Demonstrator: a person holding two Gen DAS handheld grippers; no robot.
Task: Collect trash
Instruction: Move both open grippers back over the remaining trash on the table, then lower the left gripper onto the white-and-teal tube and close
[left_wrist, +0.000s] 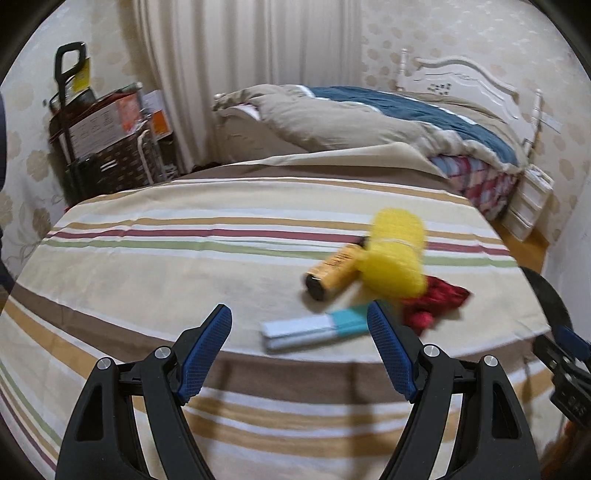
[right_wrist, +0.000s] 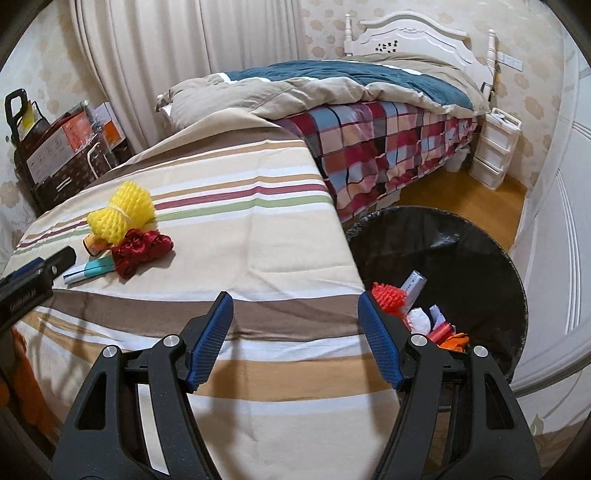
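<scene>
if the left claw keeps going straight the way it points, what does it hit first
Probably the white and teal box, which lies just ahead between the open fingers of the left claw on the striped cloth. Depth is unclear; it could meet the cloth first.

Four pieces on the striped cloth — one yellow foam net (right_wrist: 122, 214), one tube (left_wrist: 332, 271), one red scrunchie (right_wrist: 142, 253), one box (left_wrist: 314, 330) — one bin (right_wrist: 480, 236).

Trash (right_wrist: 125, 236) on table (right_wrist: 258, 236), bin (right_wrist: 480, 258) right.
</scene>
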